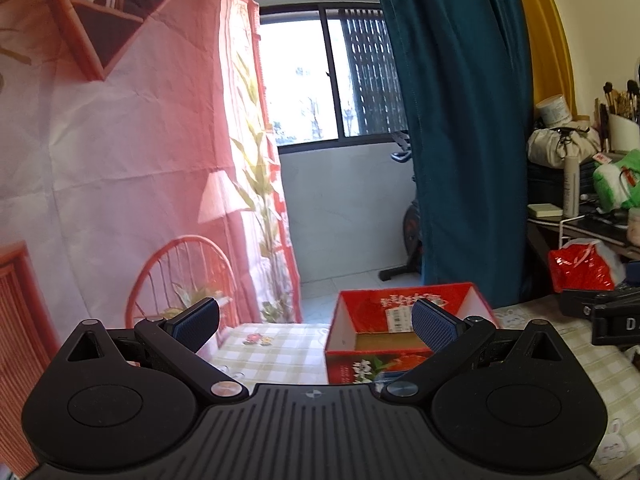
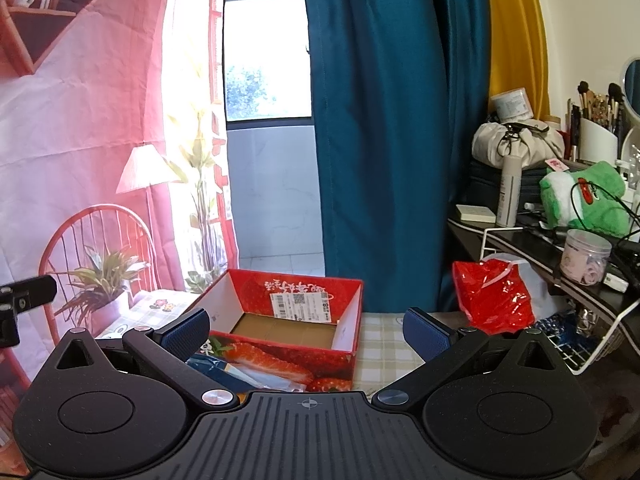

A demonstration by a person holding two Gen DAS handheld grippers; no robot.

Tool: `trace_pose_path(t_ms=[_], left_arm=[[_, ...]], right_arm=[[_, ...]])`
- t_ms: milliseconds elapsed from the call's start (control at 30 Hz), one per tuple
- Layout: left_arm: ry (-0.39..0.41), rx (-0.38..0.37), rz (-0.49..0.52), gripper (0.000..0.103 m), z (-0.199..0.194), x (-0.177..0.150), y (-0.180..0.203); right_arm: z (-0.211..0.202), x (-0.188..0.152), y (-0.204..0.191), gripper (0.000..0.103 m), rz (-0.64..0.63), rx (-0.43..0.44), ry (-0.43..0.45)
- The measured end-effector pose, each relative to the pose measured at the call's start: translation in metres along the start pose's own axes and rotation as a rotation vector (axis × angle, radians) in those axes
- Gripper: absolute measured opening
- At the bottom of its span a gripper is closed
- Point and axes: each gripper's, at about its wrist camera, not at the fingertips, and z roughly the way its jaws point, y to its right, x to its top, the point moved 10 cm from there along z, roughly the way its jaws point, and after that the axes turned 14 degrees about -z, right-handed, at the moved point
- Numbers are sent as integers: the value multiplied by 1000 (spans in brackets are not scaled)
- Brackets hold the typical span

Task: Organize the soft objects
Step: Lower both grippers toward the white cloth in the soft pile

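Note:
A red strawberry-print cardboard box (image 1: 360,364) stands open and empty on the checked tablecloth; it also shows in the right wrist view (image 2: 288,356). My left gripper (image 1: 316,324) is open and empty, held above the table just before the box. My right gripper (image 2: 306,330) is open and empty, also facing the box from the front. A blue-and-clear plastic packet (image 2: 244,376) lies against the box's near side. A green plush toy (image 2: 584,200) sits on the shelf at right; it also shows in the left wrist view (image 1: 618,180).
A red plastic bag (image 2: 496,296) hangs at the shelf's edge. The dark shelf (image 2: 520,236) holds a spray can (image 2: 510,192), a jar (image 2: 586,256), brushes and a cloth bundle. A white wire rack (image 2: 596,340) sits right. A teal curtain (image 2: 384,120) hangs behind the box.

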Motion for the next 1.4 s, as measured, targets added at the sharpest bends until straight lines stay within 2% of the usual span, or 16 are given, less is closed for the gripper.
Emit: trace_pose_path(t_ms=[133,400,567,733,900,967,1033,1267,1400], left_arm=[[2,-4,23,103,6,-8,5],[-75,-3,10,103,29,-38,1],[-107,-9,-4,103,43,-58,-7],[-171,-23,-15,103,58,-79,-12],[-191,-10,-17,103,68,-96,-20],[-212,-12,-27,103,72,-105,-23],[-242,-16,-35,103,77,-113,-24],[-328,-101,-106,103,86,-142,-22],[-371,-178,-163,102,90,-158,-15]], right_arm=[[8,-13,-5,103,5,37,-2],[30,-45,-11,103,20,94,-26],[41,-60,-20,103,-3,104,-35],[52,-77,-29,102,-10,120,-42],[64,-95,-32,102,42,137,-51],[71,-104,-28,102,69,126,-75],[77,-114,-28,102,95,162,-109],[88,-143,-36,103,59,146,-209],[92,-161,-41,102,52,161,-241]])
